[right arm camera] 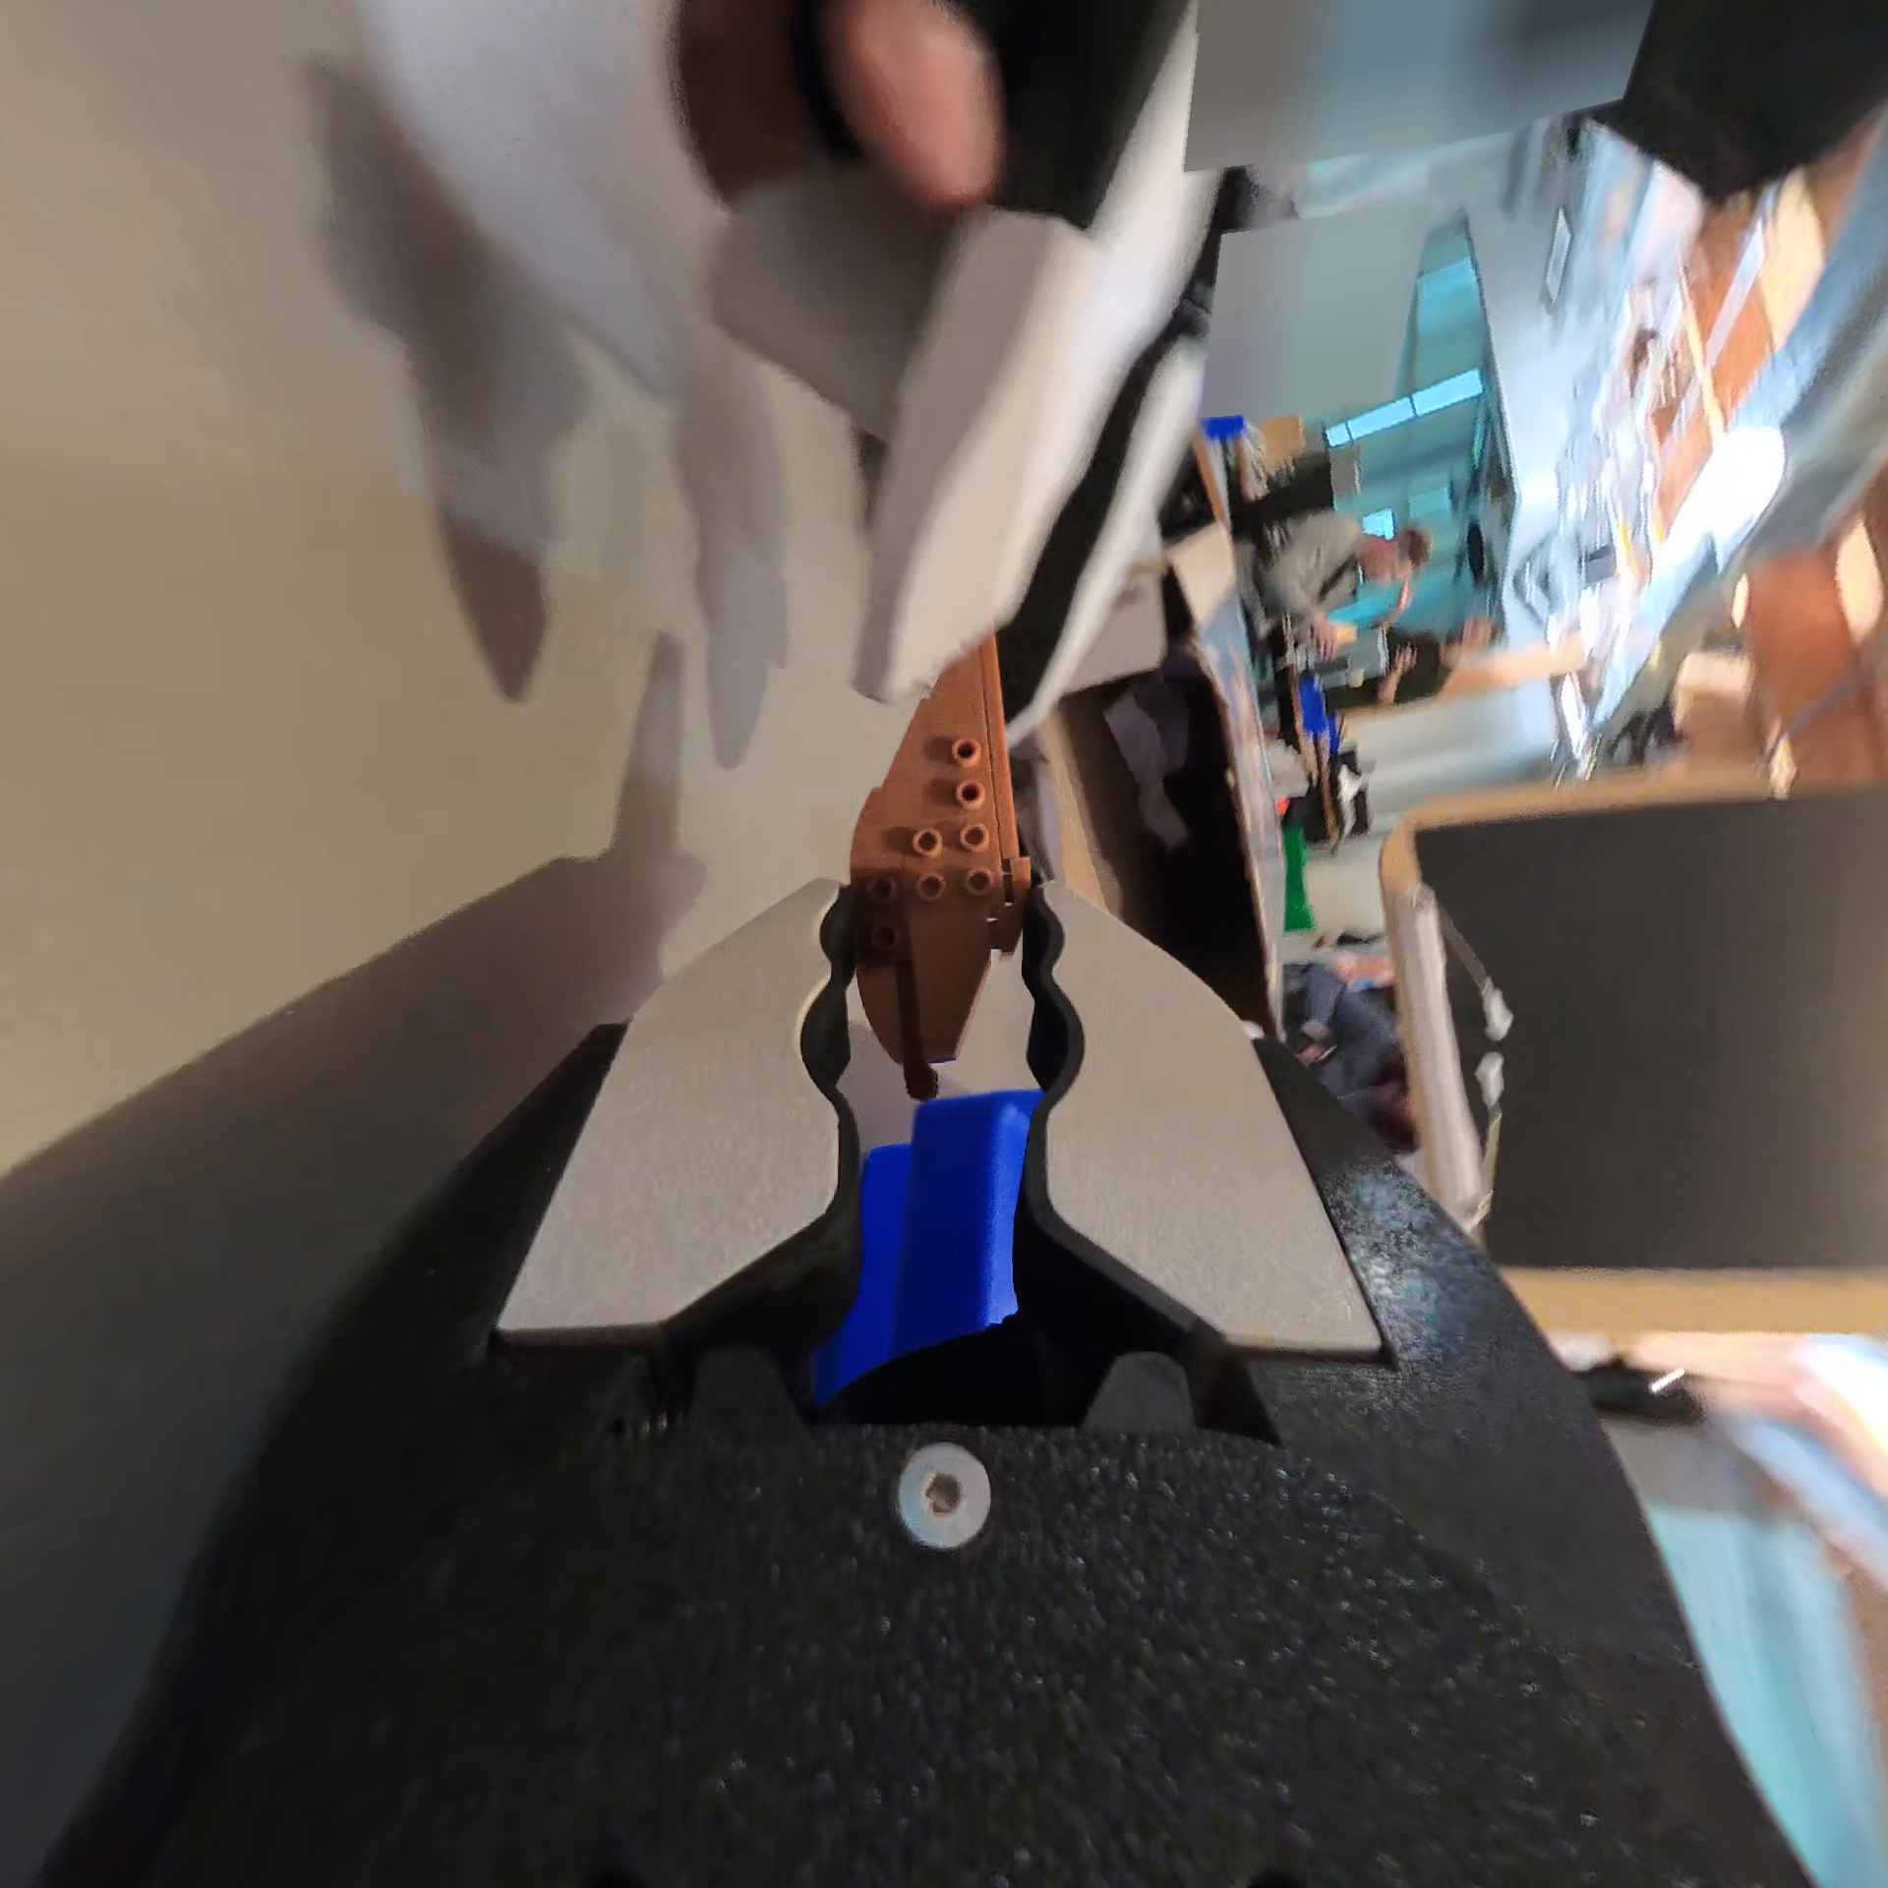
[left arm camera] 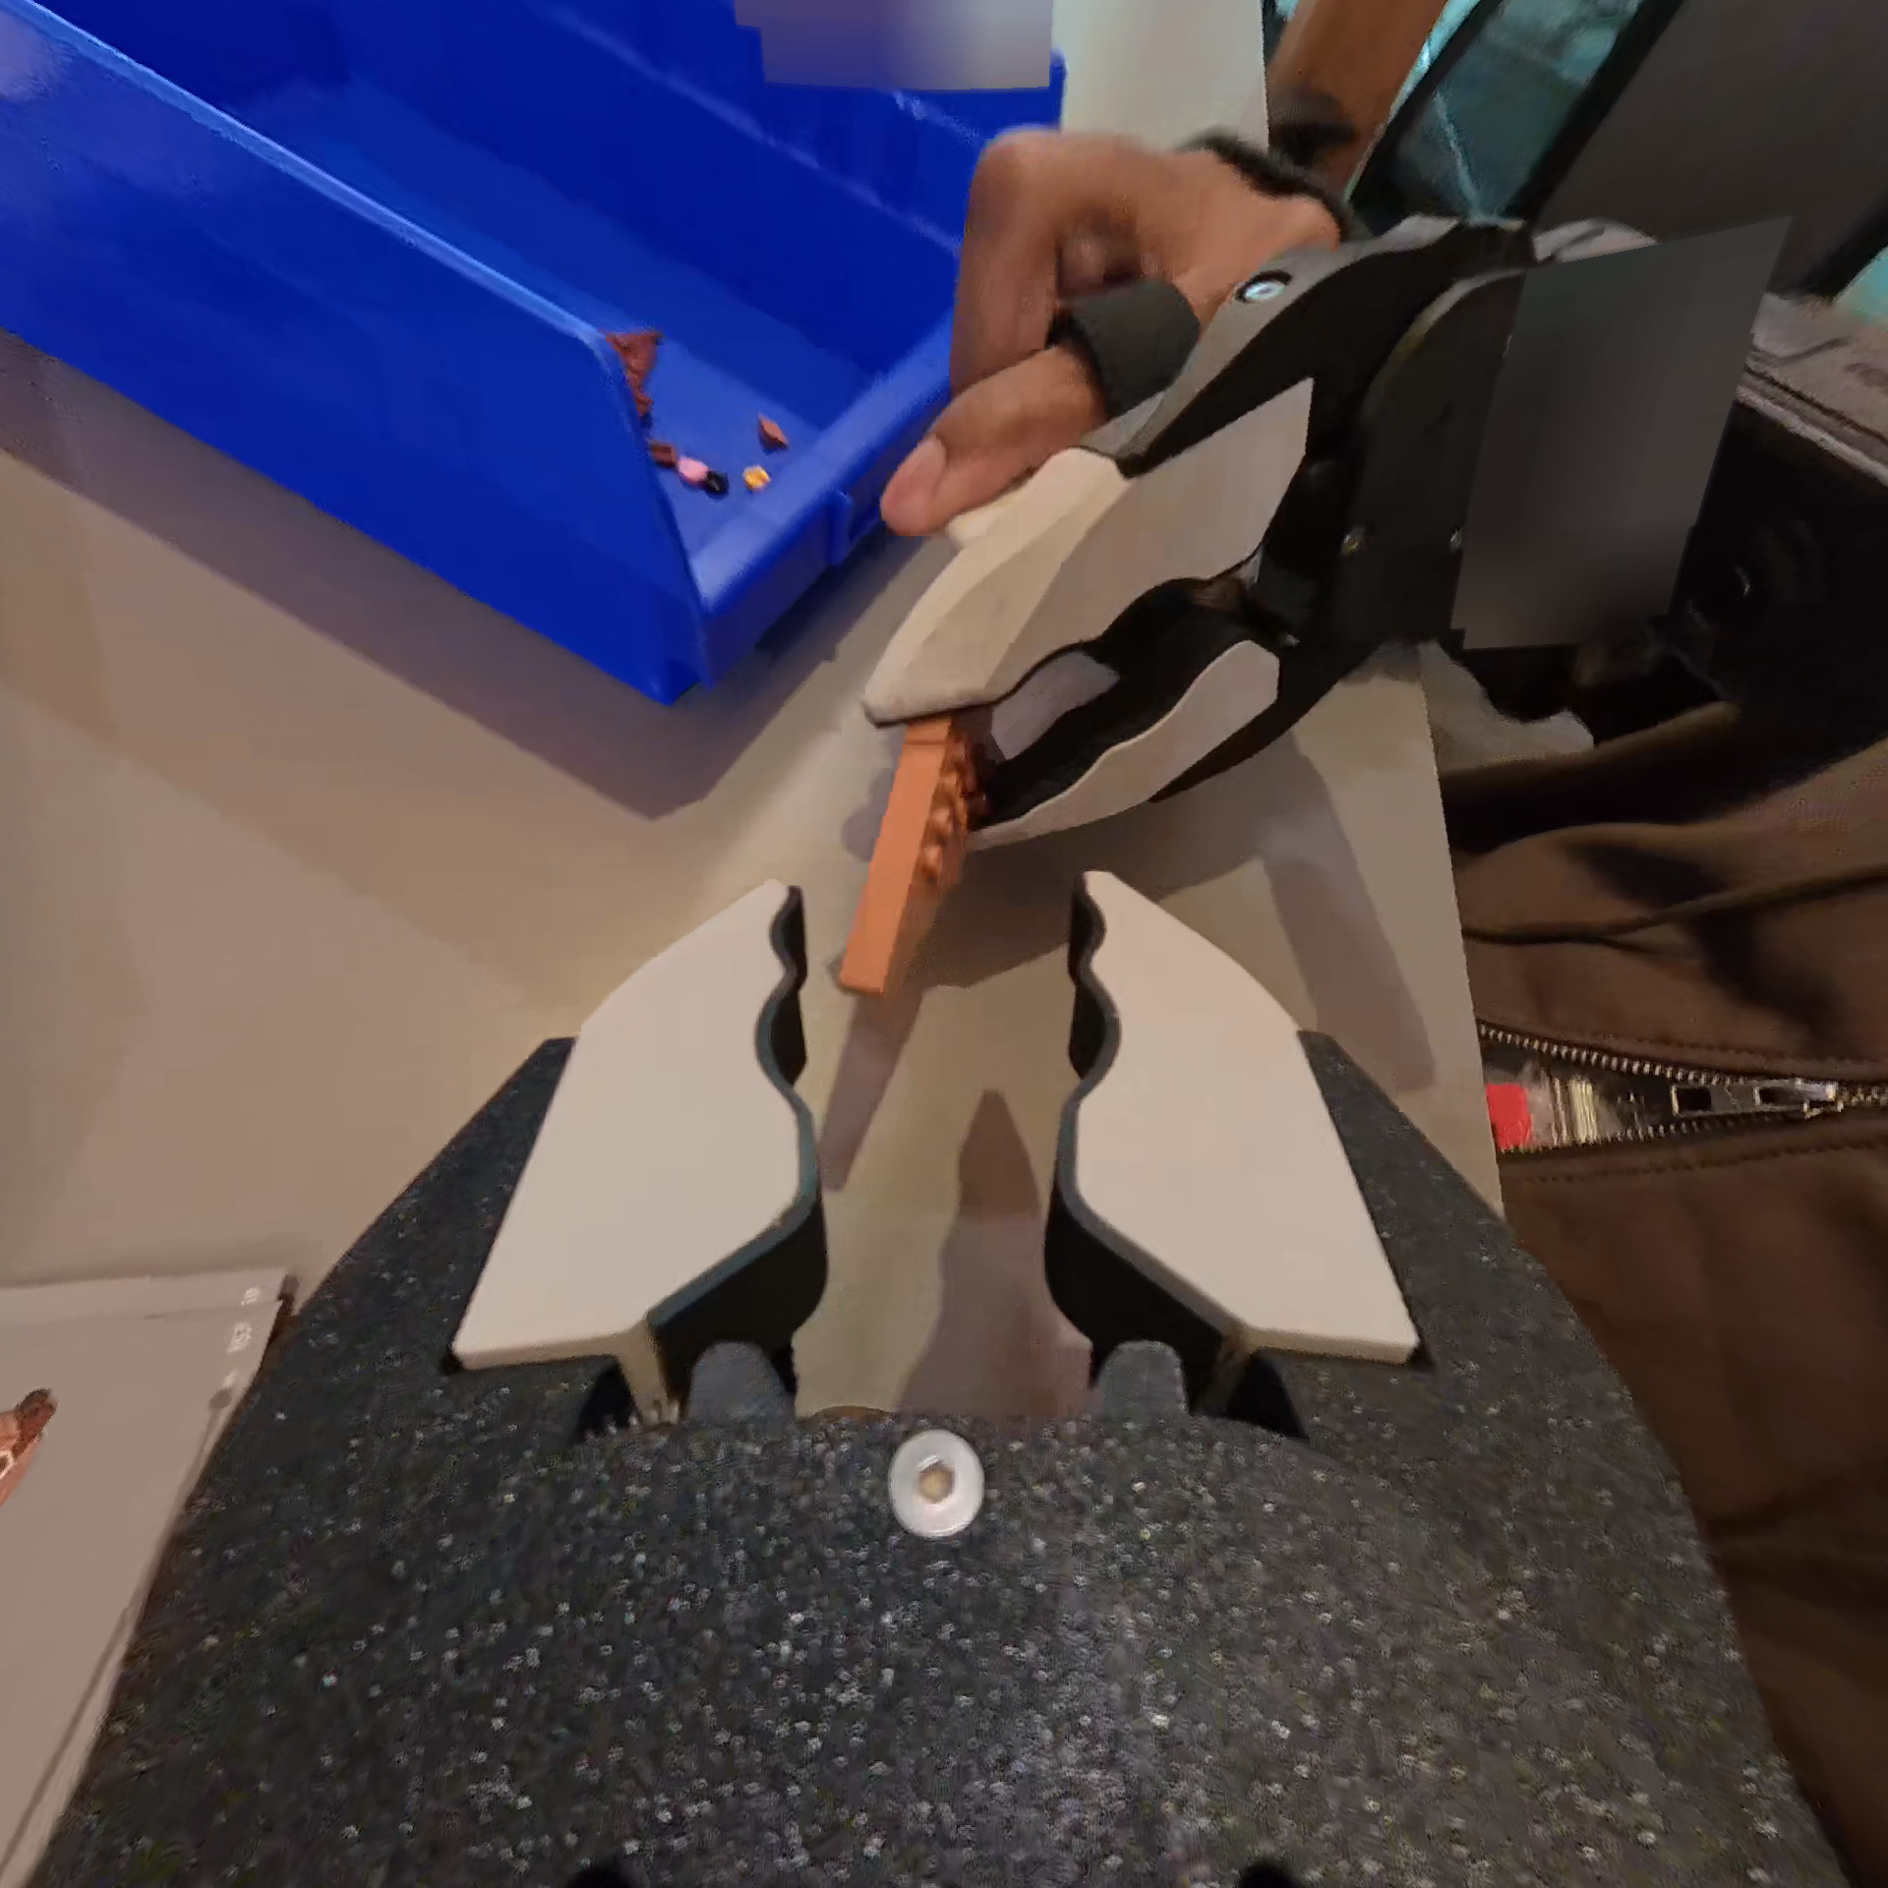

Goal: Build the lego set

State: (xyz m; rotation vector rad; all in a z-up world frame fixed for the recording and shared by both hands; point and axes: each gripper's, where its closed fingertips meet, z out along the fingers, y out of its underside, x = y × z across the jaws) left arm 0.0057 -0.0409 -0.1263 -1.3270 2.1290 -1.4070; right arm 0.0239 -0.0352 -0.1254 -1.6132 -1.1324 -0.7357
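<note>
Brick piece: we see a brown studded wedge plate [left arm camera: 899, 868], thin and stiff; we judge it light, safest held by its flat edges.
Right gripper [right arm camera: 935, 899]: clamped on the plate above the bench [left arm camera: 307, 919].
Left gripper [left arm camera: 935, 909]: spread wide, bare, just beside the plate's free end.
Blue bin [left arm camera: 409, 337]: at the bench's far edge, holding a few small brick bits [left arm camera: 705, 460].

The left claw [right arm camera: 950, 572] is showing blurred in the right wrist view, hiding the plate's [right arm camera: 945, 817] far end; bits in the bin [left arm camera: 715, 465] are too small to tell.
</note>
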